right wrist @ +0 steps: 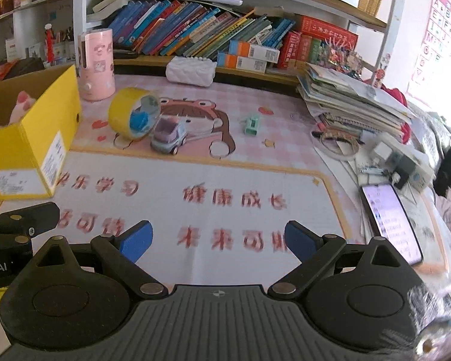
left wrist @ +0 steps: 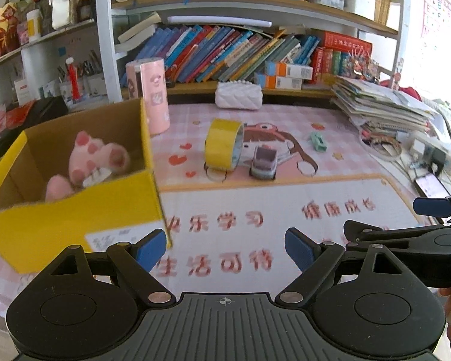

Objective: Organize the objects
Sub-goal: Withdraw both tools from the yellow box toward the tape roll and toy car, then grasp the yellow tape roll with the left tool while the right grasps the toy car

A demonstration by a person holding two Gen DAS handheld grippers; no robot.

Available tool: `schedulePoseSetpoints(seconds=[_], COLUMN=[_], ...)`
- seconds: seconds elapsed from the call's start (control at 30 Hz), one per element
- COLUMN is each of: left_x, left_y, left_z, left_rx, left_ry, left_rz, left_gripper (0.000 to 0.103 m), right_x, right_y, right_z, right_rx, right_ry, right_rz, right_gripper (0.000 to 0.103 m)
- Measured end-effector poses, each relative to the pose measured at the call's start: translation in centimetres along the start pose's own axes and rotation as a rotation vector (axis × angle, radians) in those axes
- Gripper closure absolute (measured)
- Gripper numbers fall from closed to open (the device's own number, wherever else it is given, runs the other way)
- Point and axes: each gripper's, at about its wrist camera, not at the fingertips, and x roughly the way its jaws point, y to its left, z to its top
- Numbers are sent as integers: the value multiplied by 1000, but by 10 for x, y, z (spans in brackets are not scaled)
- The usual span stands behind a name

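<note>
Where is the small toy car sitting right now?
The toy car sits on the pink desk mat mid-desk in both wrist views, just right of the upright yellow tape roll, with the green clip farther right.

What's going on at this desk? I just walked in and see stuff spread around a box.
A person is tidying the desk with a handheld tool in each hand. Both the left tool and the right tool are open and empty, hovering over the pink desk mat. A pink plush toy already lies in the yellow cardboard box. The yellow tape roll, toy car and small green clip remain on the mat.
</note>
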Motion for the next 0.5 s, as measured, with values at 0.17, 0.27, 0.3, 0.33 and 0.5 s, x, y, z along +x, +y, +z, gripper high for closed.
schedulePoseSetpoints(seconds=[0.17,0.27,0.3,0.33,0.5], left_x=[14,22,24,27,37], left_y=[-11,-16,-17,-19,-28], left_z=[16,23,25,27,37], left_rx=[-10,-24,-27,-29,-27], left_ry=[-14,-12,-12,-13,-18], left_rz=[29,49,56,63,85], left_gripper=[15,15,15,15,15], right_x=[21,31,35,38,50], right_y=[-16,-24,-25,-27,-36], right_z=[21,30,33,35,45], right_rx=[-1,-6,-10,-13,-18], right_ry=[-13,-16,-16,-17,-24], right_rz=[25,42,48,54,76], right_gripper=[8,8,8,8,8])
